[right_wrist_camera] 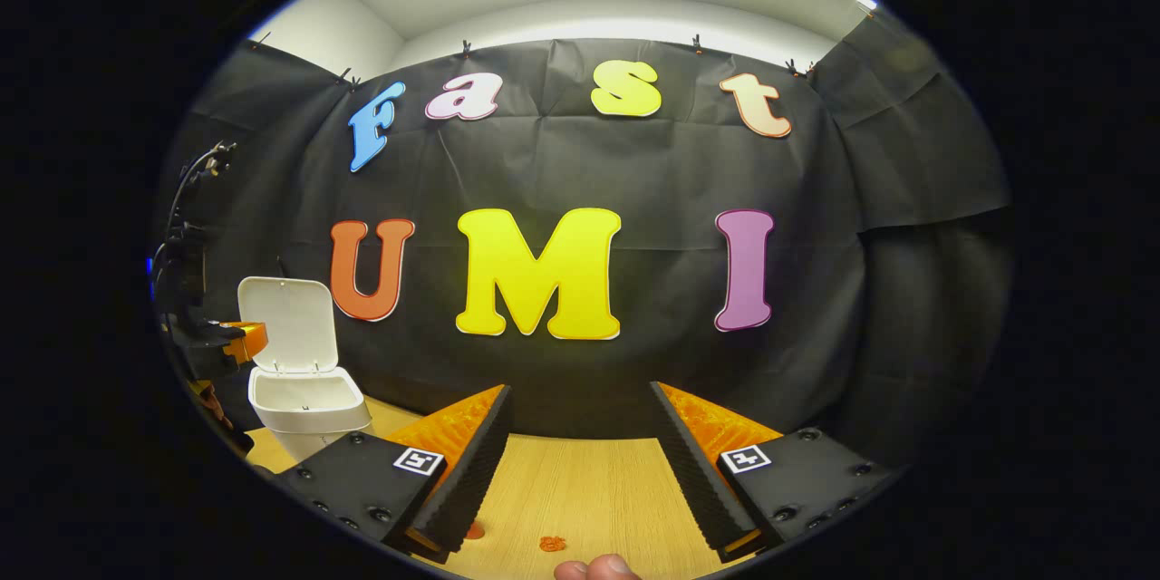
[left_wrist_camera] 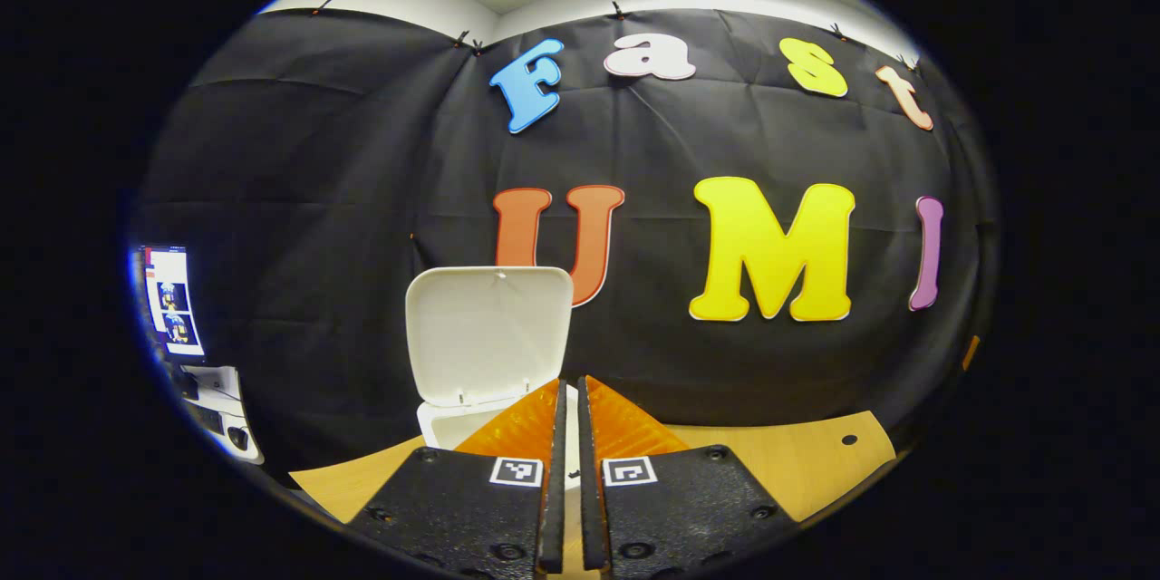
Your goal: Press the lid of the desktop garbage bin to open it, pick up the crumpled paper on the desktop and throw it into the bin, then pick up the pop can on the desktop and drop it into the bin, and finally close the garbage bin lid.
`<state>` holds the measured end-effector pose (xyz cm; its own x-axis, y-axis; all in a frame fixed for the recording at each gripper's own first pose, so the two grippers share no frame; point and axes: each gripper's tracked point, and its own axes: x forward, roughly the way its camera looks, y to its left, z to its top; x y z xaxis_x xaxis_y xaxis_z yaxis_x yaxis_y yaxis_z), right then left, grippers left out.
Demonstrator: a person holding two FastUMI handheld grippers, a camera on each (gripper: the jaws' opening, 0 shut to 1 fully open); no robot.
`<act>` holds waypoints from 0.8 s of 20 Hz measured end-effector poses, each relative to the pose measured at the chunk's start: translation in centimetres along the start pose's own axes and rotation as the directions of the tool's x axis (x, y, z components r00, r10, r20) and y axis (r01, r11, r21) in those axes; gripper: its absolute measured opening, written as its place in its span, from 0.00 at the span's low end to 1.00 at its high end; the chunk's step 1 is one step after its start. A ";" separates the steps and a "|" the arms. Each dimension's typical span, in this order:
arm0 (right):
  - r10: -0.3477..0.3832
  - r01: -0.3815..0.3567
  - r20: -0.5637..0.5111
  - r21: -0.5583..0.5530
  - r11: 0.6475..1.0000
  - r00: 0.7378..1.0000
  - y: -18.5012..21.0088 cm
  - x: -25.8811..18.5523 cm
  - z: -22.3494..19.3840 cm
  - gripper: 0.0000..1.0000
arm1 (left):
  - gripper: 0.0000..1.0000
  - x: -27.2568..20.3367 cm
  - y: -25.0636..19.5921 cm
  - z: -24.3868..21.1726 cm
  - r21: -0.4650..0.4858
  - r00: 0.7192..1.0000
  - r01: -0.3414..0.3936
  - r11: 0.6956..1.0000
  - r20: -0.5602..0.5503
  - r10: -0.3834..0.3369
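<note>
— Is the bin's lid (left_wrist_camera: pixel 489 331) up?

— Yes, standing upright, hinged at the far side. The white bin (right_wrist_camera: pixel 308 403) sits on the wooden table (right_wrist_camera: pixel 580 489) toward the left, near the black cloth wall.

— And the left gripper (left_wrist_camera: pixel 572 390)?

— Its fingers are pressed together with nothing between them, right in front of the bin.

— The right gripper (right_wrist_camera: pixel 580 421)?

— Spread wide over bare tabletop, well to the right of the bin, holding nothing. A fingertip (right_wrist_camera: pixel 598 568) shows at the near edge.

— Paper? Can?

— Can't tell where they are.

Left tool (left_wrist_camera: pixel 571 390) fingers nearly together, right tool (right_wrist_camera: pixel 580 399) fingers wide apart.
</note>
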<state>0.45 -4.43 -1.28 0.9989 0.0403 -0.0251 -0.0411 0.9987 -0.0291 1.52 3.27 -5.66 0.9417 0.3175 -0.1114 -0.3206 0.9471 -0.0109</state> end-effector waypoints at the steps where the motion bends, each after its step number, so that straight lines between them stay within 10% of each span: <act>1: 0.004 -0.004 -0.001 0.008 1.000 1.000 0.0 -0.1 0.0 0.94 | 0.15 -0.4 -0.5 0.1 0.013 1.000 0.020 1.000 0.005 -0.020; 8: 0.014 -0.014 -0.001 0.012 1.000 1.000 -0.5 -0.8 -0.3 0.95 | 0.31 -3.5 -4.2 0.3 0.009 0.989 0.142 0.990 0.028 -0.142; 10: 0.025 -0.025 -0.007 0.014 1.000 1.000 -0.4 -1.0 -0.7 0.93 | 0.57 -4.0 -5.0 0.3 0.017 0.986 0.166 0.986 0.032 -0.166; 14: 0.028 -0.028 -0.012 0.022 0.999 1.000 -0.7 -1.5 -1.0 0.95 | 0.62 -5.3 -6.3 0.6 0.014 0.977 0.209 0.978 0.051 -0.209; 16: 0.023 -0.022 -0.022 0.020 1.000 0.999 -0.8 -1.7 -1.5 0.95 | 0.84 -5.8 -6.8 0.6 0.012 0.973 0.225 0.974 0.059 -0.225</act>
<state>-1.27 -5.31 -2.70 0.9969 0.0623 -0.0480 -0.0627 0.9980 -0.0085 -1.68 -4.95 -4.36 0.9940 0.0983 -0.0476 -0.0995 0.9948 -0.0236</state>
